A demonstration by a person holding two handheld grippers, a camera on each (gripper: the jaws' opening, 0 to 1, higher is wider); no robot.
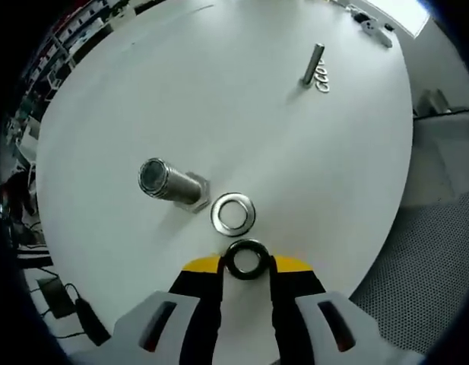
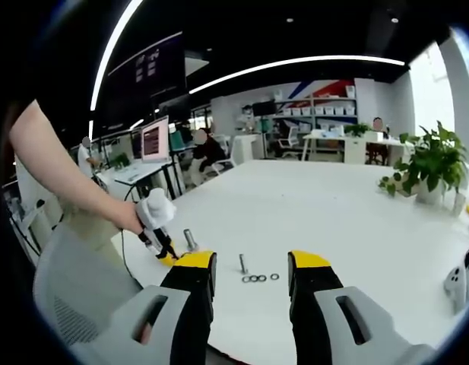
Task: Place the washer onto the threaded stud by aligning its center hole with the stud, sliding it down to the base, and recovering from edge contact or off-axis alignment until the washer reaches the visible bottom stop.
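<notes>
My left hand-held gripper pinches a dark ring between its yellow tips. My right hand-held gripper hangs with jaws apart. My bare forearm reaches across.

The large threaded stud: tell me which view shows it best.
The left gripper view. The large threaded stud stands close and sharp on the white table, with a loose washer at its base and another washer between the left gripper's jaws. In the right gripper view the stud is small and distant.
</notes>
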